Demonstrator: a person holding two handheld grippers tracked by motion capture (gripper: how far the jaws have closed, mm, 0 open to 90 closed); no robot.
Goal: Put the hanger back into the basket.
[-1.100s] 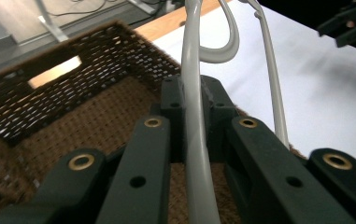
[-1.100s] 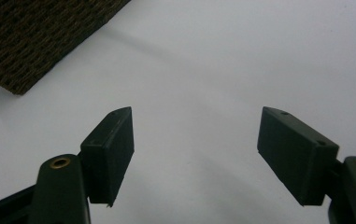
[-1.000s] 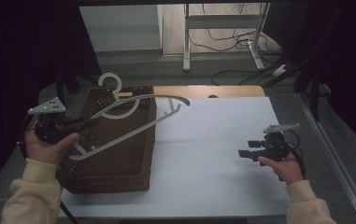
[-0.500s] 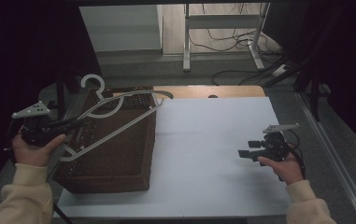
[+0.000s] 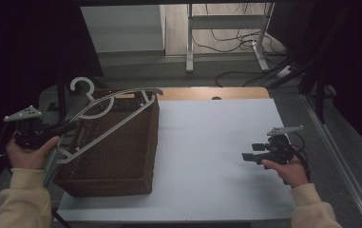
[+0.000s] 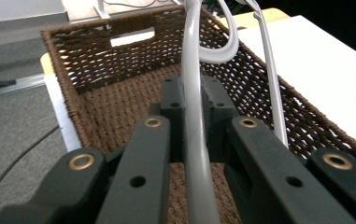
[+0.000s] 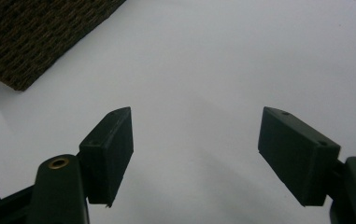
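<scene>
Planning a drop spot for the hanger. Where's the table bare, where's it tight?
Free: the white tabletop between the wicker basket and the right gripper, back to the wooden strip. Crowded: the left edge, where the left gripper holds the hanger above the basket.

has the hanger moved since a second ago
Yes. The hanger, clamped in the left gripper, has shifted left across the basket, its hook now past the basket's left rim.
</scene>
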